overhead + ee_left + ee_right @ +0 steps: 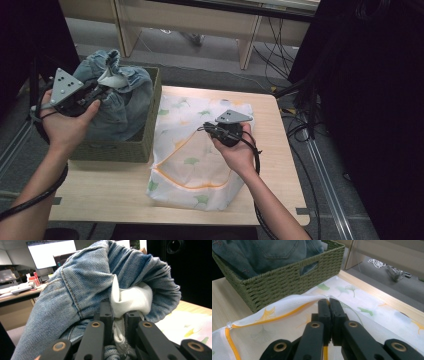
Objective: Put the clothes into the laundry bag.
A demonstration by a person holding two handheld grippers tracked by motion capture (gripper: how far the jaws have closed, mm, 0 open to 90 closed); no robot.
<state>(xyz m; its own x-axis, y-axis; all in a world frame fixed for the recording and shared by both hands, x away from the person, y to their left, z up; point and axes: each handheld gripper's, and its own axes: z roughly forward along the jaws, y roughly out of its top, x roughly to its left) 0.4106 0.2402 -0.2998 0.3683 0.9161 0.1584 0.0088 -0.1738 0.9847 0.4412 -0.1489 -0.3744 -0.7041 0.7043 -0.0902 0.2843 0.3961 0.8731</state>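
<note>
High view shows the wooden table [115,190], then the white leaf-print mesh bag [192,165] lying flat on it, beside the green woven basket [125,147]. Blue jeans [122,100] hang above that basket, pinched by the left gripper [100,90]. Right gripper [209,126] clamps the bag's orange-trimmed edge.

No legible text, label or number anywhere.
</note>
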